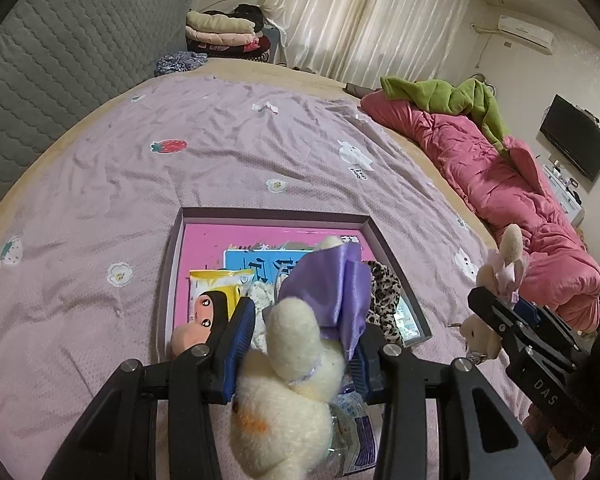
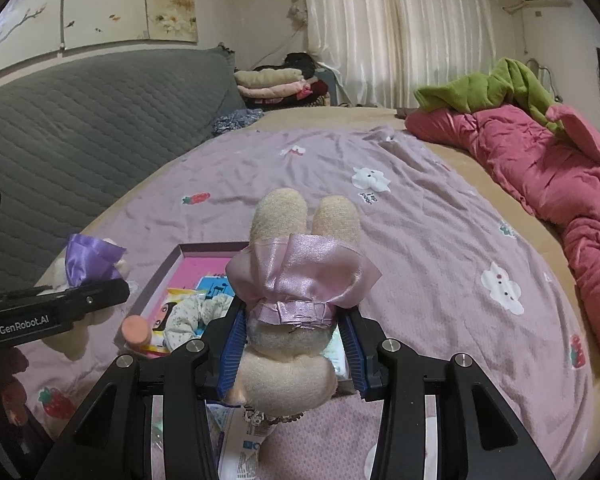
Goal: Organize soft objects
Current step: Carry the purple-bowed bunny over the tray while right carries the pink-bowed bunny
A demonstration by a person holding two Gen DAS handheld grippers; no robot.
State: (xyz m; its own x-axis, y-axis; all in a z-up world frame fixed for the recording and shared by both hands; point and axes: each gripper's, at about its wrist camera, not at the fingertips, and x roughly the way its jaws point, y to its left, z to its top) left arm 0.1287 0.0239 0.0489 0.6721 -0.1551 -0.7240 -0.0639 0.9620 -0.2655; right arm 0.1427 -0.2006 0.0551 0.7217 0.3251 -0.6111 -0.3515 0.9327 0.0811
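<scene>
My left gripper [image 1: 302, 316] is shut on a cream plush rabbit with a purple satin bow [image 1: 296, 360] and holds it over the near edge of a shallow box [image 1: 268, 213] on the bed. My right gripper [image 2: 294, 316] is shut on a cream plush rabbit with a pink satin bow [image 2: 296, 276], above the box's right part [image 2: 204, 246]. Each gripper shows in the other view, the right one [image 1: 496, 312] to the right, the left one [image 2: 80, 292] to the left. The box holds a pink sheet, a doll-face packet [image 1: 212, 300], a leopard-print scrunchie [image 1: 386, 296] and a floral scrunchie [image 2: 192, 316].
The bed has a lilac printed cover [image 1: 220, 152]. A pink quilt [image 1: 500, 184] with a green blanket [image 1: 452, 100] lies along the right side. A grey padded headboard [image 1: 60, 72] is at left, folded clothes [image 1: 224, 32] beyond. A plastic packet [image 2: 240, 440] lies below my grippers.
</scene>
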